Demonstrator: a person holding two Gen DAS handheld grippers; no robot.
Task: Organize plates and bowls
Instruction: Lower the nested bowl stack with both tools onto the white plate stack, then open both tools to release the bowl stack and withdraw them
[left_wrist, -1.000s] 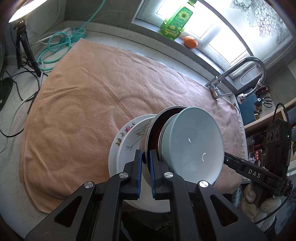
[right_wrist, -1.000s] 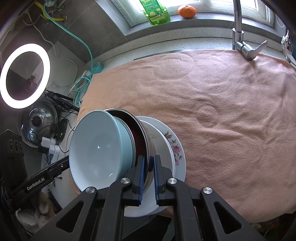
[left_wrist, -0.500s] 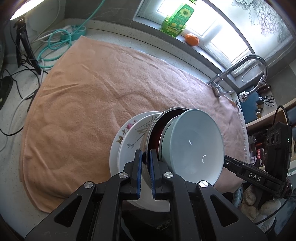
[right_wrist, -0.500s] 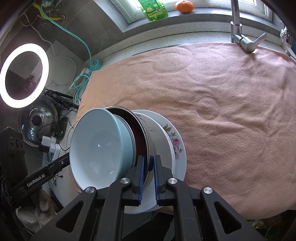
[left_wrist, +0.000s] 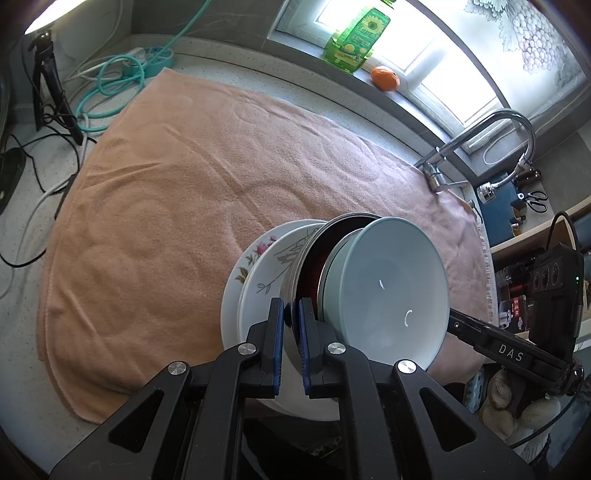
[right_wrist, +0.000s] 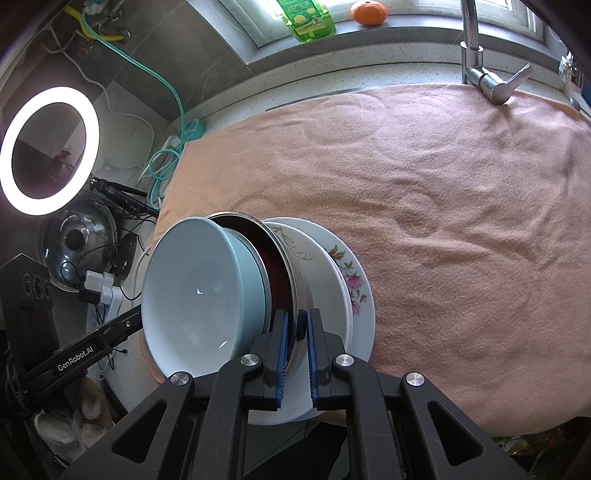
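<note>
Both the left gripper (left_wrist: 291, 328) and the right gripper (right_wrist: 295, 338) clench their fingers on the rim of the metal bowl (left_wrist: 314, 251). A blue bowl (left_wrist: 388, 288) sits inside it, two plates (left_wrist: 258, 280) beneath, all tilted above the towel (left_wrist: 177, 206).

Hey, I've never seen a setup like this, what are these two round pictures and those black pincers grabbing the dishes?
No robot here: a person holds a two-fingered tool in each hand, each with a fisheye camera looking along its jaws. One picture is the left gripper, the other the right gripper. Both are shut on the rim of a metal bowl, from opposite sides. A pale blue bowl is nested in it, and two flowered plates sit beneath. The stack hangs tilted at the near edge of an orange towel spread on the counter. Behind are a tap, a green bottle and an orange on the windowsill.
</note>
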